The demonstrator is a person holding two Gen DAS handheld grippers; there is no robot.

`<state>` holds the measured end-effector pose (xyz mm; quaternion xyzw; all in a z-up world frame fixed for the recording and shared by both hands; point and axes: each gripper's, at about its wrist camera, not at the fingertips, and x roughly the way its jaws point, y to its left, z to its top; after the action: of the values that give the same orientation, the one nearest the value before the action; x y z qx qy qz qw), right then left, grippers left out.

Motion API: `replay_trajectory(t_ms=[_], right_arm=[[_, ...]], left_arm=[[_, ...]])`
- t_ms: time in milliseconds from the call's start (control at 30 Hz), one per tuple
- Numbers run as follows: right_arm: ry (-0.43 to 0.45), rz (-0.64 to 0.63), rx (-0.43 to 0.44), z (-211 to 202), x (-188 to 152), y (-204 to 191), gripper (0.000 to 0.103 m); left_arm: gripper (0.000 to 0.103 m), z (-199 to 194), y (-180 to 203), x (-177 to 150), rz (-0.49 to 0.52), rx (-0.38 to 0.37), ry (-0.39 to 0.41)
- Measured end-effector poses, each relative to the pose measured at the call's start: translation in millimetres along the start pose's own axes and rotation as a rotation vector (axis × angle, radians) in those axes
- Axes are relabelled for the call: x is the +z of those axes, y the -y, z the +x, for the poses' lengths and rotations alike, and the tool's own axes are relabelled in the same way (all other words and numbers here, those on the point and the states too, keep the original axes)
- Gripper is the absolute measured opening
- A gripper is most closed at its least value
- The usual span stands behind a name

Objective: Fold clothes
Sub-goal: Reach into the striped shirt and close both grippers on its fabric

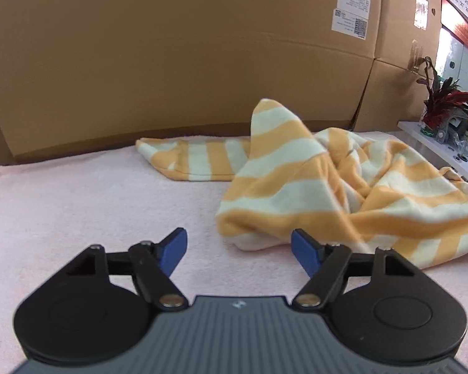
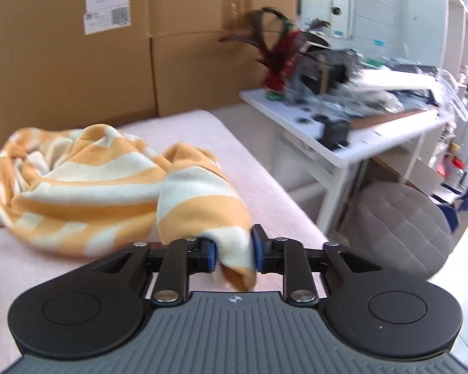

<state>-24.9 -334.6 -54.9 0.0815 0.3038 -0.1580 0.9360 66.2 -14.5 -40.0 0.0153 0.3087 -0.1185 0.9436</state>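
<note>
Here, garment pinched in right tongs

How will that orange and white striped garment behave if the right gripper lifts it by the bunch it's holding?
Probably floppy: the striped garment lies crumpled in soft folds. It likely drapes and trails from the right gripper, which is pinching only one bunched end. It may drag on the pink towel.

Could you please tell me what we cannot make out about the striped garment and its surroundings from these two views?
- Striped garment: its type; crumpled, cut off at the left wrist view's right edge.
- Box label: text too small.
- Desk clutter: smeared by motion blur, right wrist view.
- Right claw: the pinched fabric's edge hangs behind its body.
</note>
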Motion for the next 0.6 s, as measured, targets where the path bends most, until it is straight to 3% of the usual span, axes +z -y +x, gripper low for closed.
replay_trajectory(t_ms=[100, 133, 167, 233, 300, 433, 467, 500, 533, 567, 600], right_arm=[[0.088, 0.019, 0.101, -19, -3, -9, 0.064], [0.120, -0.014, 0.167, -22, -3, -21, 0.082], [0.149, -0.049, 0.233, -24, -4, -34, 0.093], [0.123, -0.143, 0.336, -19, -5, -68, 0.093], [0.078, -0.216, 0.342, -5, -10, -101, 0.093], [-0.013, -0.333, 0.170, 30, -23, -130, 0.080], [-0.007, -0.311, 0.184, 32, -25, -125, 0.077], [0.005, -0.281, 0.207, 33, -26, -118, 0.067], [0.007, -0.246, 0.220, 31, -23, -110, 0.033], [0.008, -0.210, 0.230, 27, -19, -101, 0.010], [0.014, -0.164, 0.255, 21, -16, -91, 0.010]], left_arm=[[0.082, -9, 2, -3, 0.014, 0.000, 0.012], [0.082, -12, 0, -4, 0.019, 0.012, 0.015], [0.081, -16, -3, -5, 0.020, 0.031, 0.016], [0.081, -24, -13, -8, 0.011, 0.052, 0.013], [0.083, -31, -25, -11, 0.000, 0.060, 0.007], [0.089, -40, -35, -17, 0.012, 0.070, 0.020], [0.089, -39, -34, -18, 0.028, 0.070, 0.025], [0.088, -36, -30, -17, 0.057, 0.057, 0.024], [0.087, -32, -26, -16, 0.089, 0.041, 0.022], [0.082, -27, -21, -15, 0.120, 0.016, 0.010], [0.075, -22, -16, -14, 0.152, -0.012, -0.003]])
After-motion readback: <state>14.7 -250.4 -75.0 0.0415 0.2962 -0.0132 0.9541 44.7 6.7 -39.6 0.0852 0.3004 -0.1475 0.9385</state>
